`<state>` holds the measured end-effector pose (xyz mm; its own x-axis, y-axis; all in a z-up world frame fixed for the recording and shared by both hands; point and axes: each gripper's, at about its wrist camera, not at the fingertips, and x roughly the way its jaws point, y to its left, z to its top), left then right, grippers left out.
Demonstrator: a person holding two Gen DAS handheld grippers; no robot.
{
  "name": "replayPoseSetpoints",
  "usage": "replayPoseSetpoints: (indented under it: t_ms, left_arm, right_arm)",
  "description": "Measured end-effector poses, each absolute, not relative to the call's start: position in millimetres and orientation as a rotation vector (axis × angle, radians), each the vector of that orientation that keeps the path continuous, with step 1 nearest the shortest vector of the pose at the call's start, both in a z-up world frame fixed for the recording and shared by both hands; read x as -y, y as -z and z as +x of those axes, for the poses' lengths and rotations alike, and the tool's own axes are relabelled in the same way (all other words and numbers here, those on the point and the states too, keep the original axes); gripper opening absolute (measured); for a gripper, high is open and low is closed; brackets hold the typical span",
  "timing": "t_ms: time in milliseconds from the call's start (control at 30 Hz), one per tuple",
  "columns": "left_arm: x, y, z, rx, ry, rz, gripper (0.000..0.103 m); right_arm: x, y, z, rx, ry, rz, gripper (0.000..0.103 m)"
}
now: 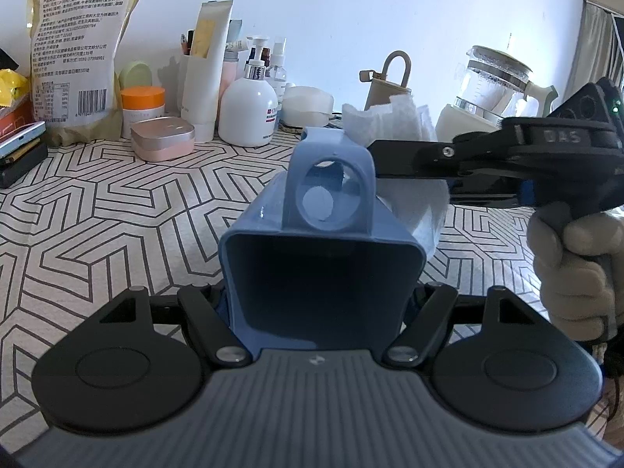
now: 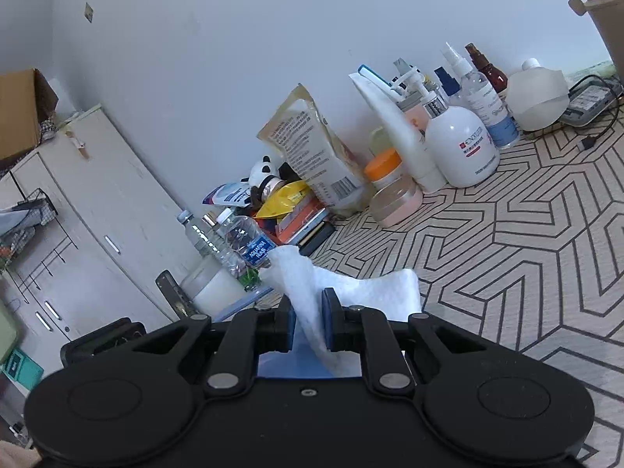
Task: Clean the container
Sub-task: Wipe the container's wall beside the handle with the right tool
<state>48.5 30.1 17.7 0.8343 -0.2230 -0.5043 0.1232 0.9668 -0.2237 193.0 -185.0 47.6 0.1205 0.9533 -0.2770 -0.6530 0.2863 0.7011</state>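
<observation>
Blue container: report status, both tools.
Left tool clamped on blue container. Right tool shut on white wipe, pressed against container's side. Nothing in the way.

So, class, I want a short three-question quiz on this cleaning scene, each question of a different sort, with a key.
1. True or false: the left claw grips the blue container.
2. What does the right claw hold? A) sponge B) white paper towel C) brush
3. Fill in: the jar beside the snack bag has an ______ lid.

Key: 1 true; 2 B, the white paper towel; 3 orange.
</observation>
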Motion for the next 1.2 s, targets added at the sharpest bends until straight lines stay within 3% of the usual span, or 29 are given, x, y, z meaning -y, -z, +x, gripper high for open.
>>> replayPoseSetpoints:
  t_ms: [1200]
  left_arm:
    - [-23.2, -17.1, 47.0, -0.555, 0.149, -0.137, 0.074]
  right_arm:
    - [171.2, -48.3, 182.4, -0.826, -1.420, 0.465, 0.014]
